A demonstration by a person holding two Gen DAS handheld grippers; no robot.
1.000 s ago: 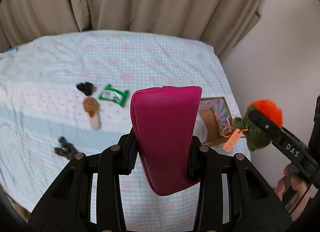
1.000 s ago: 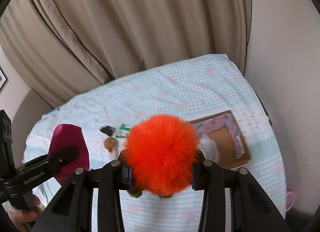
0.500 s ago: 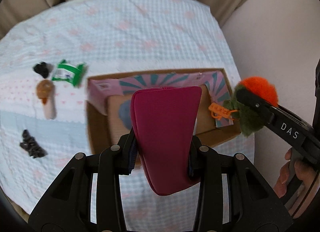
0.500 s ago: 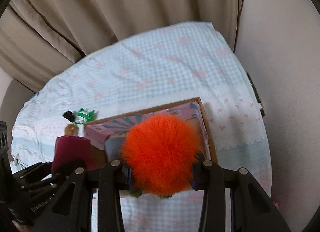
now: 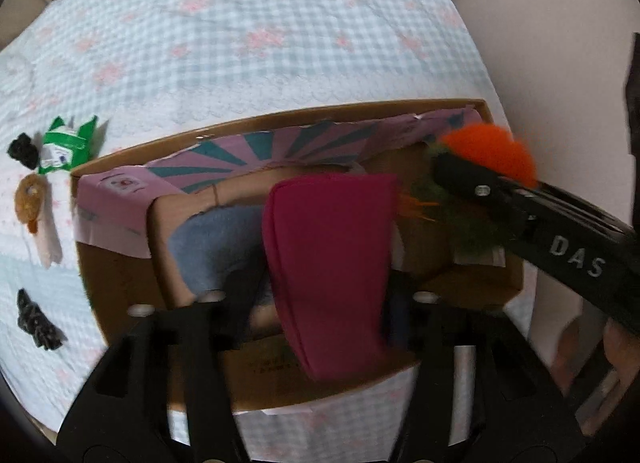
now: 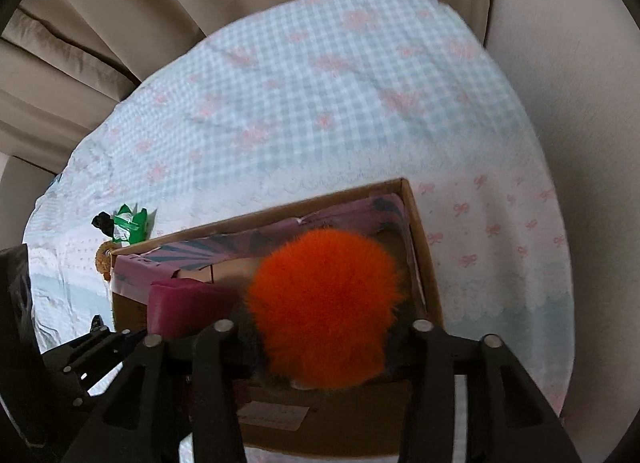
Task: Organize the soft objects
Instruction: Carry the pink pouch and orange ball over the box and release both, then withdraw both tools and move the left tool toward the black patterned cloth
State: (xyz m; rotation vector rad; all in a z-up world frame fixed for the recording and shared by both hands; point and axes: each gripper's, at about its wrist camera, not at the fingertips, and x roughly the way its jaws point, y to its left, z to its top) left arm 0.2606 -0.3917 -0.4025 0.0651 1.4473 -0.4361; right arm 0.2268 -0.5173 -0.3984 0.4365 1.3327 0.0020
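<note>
pink pouch (image 5: 328,247) is pinched in my left gripper (image 5: 320,303). fuzzy orange toy (image 6: 324,303) is pinched in my right gripper (image 6: 320,339). i hold both over the open box (image 5: 120,287), not let go yet. a blue soft thing (image 5: 216,243) lies in the box. i think we are partway done. a green packet (image 5: 64,143), a brown toy (image 5: 32,203) and two black bits (image 5: 38,323) sit on the checked cloth (image 5: 240,43) left of the box. tan curtains (image 6: 120,23) hang behind.
</note>
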